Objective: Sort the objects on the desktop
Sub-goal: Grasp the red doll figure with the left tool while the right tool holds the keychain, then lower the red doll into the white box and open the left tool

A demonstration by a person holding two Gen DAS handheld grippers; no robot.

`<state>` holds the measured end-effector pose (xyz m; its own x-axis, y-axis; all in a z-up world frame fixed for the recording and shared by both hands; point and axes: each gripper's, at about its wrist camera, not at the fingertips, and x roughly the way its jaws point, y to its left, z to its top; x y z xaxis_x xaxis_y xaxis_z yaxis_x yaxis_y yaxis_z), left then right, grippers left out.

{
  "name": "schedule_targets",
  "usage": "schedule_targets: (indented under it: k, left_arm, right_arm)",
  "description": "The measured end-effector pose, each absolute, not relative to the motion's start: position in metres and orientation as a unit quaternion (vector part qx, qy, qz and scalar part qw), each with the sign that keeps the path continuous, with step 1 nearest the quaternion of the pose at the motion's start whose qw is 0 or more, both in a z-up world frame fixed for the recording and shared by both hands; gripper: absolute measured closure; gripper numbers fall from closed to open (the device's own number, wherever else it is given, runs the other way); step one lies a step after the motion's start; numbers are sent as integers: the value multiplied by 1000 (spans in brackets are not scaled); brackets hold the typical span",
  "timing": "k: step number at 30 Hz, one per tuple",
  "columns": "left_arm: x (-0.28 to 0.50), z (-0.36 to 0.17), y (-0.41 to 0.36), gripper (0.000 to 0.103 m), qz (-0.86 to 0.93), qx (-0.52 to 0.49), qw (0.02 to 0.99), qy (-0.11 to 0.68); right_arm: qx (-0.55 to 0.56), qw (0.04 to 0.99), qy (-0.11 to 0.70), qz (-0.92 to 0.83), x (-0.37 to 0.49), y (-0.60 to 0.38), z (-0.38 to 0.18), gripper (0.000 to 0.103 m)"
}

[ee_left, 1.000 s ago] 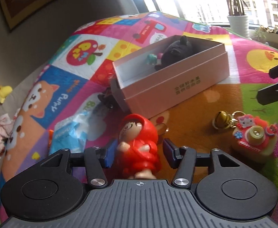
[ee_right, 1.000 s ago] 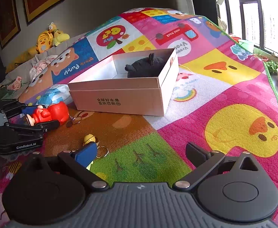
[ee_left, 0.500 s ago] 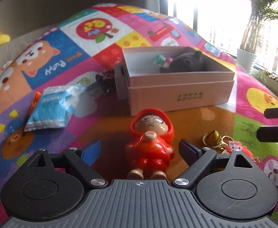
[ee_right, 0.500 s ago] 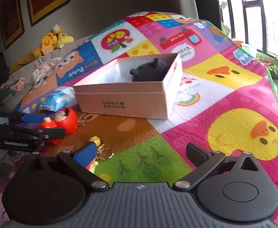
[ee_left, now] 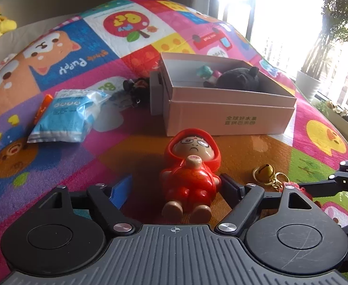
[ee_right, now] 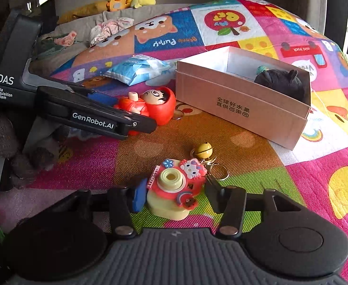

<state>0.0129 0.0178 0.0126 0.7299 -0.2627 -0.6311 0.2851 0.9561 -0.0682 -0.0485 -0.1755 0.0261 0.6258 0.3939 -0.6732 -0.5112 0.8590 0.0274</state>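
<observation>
The red hooded doll (ee_left: 191, 173) lies on its back low in the centre of my left wrist view, feet toward the camera, on the orange patch of the play mat (ee_left: 83, 156). My left gripper (ee_left: 174, 190) straddles it: the blue-padded finger stands clear at the doll's left, the black finger sits just beside its right arm, and the jaws are closing without pressing it yet.

In my right wrist view the toy camera keychain (ee_right: 174, 187), red and cream with a kitten face, sits low in the centre between the fingers of my right gripper (ee_right: 174, 197). Those jaws are closing too; the blue pad looks to be against the toy's left side and the black finger is right at its other edge, though I cannot tell if it grips. The yellow bell (ee_right: 203, 150) and key ring lie just above it.

Further up, right of centre, the open pink cardboard box (ee_left: 228, 116) holds a black plush toy (ee_left: 240, 79) and a small teal figure (ee_left: 206, 71). A blue tissue pack (ee_left: 67, 116) lies at the left, and a small dark object (ee_left: 136, 89) sits against the box's left end.
</observation>
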Motion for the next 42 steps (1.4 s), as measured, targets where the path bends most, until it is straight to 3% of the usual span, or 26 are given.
schedule_targets:
  k: [3, 4, 5, 7, 9, 13, 19, 21, 23, 25, 32, 42]
  left_arm:
    - [16, 12, 6, 23, -148, 34, 930, 334]
    - [17, 12, 2, 31, -145, 44, 931, 333]
    - [16, 13, -2, 45, -141, 55, 932, 329]
    - [10, 19, -7, 46, -142, 68, 935, 317]
    - [1, 33, -11, 46, -150, 75, 942, 292]
    - [-7, 80, -26, 46, -158, 105, 959, 212]
    - [50, 111, -53, 46, -154, 111, 967, 171]
    - [74, 109, -60, 40, -140, 107, 971, 160]
    - [91, 105, -59, 13, -141, 100, 970, 168]
    - [93, 98, -50, 8, -148, 81, 970, 176]
    - [85, 40, -2, 3, -156, 18, 963, 220]
    - [70, 30, -15, 3, -257, -28, 932, 253]
  right_arm:
    - [-81, 901, 347, 248, -54, -185, 35, 52]
    - [-80, 902, 344, 247, -55, -188, 39, 53]
    - [-76, 905, 339, 245, -57, -193, 45, 53]
    - [-70, 912, 324, 241, -59, -204, 60, 53]
    - [-61, 926, 292, 232, -62, -218, 82, 60]
    - [-16, 955, 213, 204, -66, -251, 131, 60]
    - [1, 971, 156, 179, -62, -275, 158, 60]
    - [0, 970, 163, 180, -56, -275, 156, 60]
    - [-4, 969, 170, 180, -50, -275, 152, 60]
    - [-6, 969, 173, 178, -46, -278, 149, 60]
    - [13, 966, 190, 173, -14, -286, 149, 60]
    - [53, 942, 238, 230, 59, -241, 157, 60]
